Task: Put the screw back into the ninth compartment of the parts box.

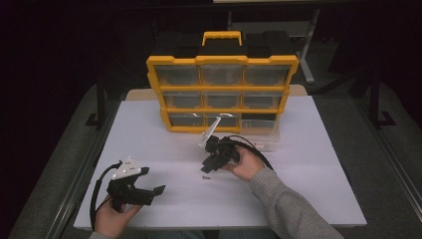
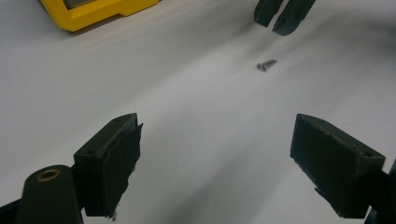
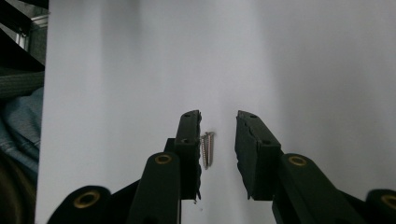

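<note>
**benchrat:** Right gripper [image 3: 218, 140] is hovering right over the two screws [image 3: 208, 149] lying on the white table [image 3: 116, 93], a little in front of the yellow organizer [image 1: 222, 94]. Jaws are apart with the screws in the gap — they sit close to one pad, nothing pinched yet. My guess is the step is picking them up. Any tips?

**torx_tim:** Centre first. With the screws hugging one jaw, closing now would probably shove them sideways or roll them. I'd nudge the gripper so they're mid-gap, get the tips right down to the tabletop, then close slow across the shanks. They're lying side by side along the jaws' length, so that alignment looks fine already.

**benchrat:** What about the left gripper [image 2: 217, 149]?

**torx_tim:** Parked near the front left of the table, jaws wide apart, holding nothing. From its view you can see the screws [image 2: 266, 65] farther off, with the right gripper's tips just beyond them.

**benchrat:** Materials?

**torx_tim:** Small shiny metal screws, threaded, flat-ish heads — slippery and prone to rolling. Table is smooth and matte white, so no grip from below. Jaw pads are blocky, black, look rubbery with slightly ragged edges. Organizer's glossy yellow plastic with clear drawers and a black top.
</note>
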### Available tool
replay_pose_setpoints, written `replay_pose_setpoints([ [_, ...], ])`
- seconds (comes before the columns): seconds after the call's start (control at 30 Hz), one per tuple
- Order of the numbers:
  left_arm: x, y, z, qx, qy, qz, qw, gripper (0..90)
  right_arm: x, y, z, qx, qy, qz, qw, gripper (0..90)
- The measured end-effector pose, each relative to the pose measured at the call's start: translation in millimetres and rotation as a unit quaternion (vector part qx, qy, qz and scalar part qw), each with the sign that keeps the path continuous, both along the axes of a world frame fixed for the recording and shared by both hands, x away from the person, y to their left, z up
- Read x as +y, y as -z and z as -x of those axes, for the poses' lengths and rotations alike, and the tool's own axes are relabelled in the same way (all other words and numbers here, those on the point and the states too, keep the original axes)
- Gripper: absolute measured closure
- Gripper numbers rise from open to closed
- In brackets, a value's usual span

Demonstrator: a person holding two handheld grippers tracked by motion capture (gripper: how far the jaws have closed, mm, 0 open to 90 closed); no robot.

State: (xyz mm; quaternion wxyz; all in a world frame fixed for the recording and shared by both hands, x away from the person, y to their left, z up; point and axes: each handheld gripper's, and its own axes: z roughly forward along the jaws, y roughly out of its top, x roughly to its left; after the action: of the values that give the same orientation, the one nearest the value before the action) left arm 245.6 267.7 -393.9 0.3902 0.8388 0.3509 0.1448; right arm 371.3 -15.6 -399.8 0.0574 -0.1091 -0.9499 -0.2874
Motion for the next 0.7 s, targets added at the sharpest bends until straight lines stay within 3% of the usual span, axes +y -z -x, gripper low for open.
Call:
replay_pose_setpoints([
  [0.33, -0.3, 0.7, -0.5, 0.002, 0.0, 0.001, 1.0, 15.7, 8.1, 24.2, 1.4, 0.005, -0.009, 0.016, 0.9998, 74.2],
  [0.7, 0.5, 0.3, 0.1, 0.001, -0.003, 0.005, 1.0, 15.7, 11.4, 29.1, 2.5, 0.004, -0.007, 0.031, 0.9995, 77.8],
])
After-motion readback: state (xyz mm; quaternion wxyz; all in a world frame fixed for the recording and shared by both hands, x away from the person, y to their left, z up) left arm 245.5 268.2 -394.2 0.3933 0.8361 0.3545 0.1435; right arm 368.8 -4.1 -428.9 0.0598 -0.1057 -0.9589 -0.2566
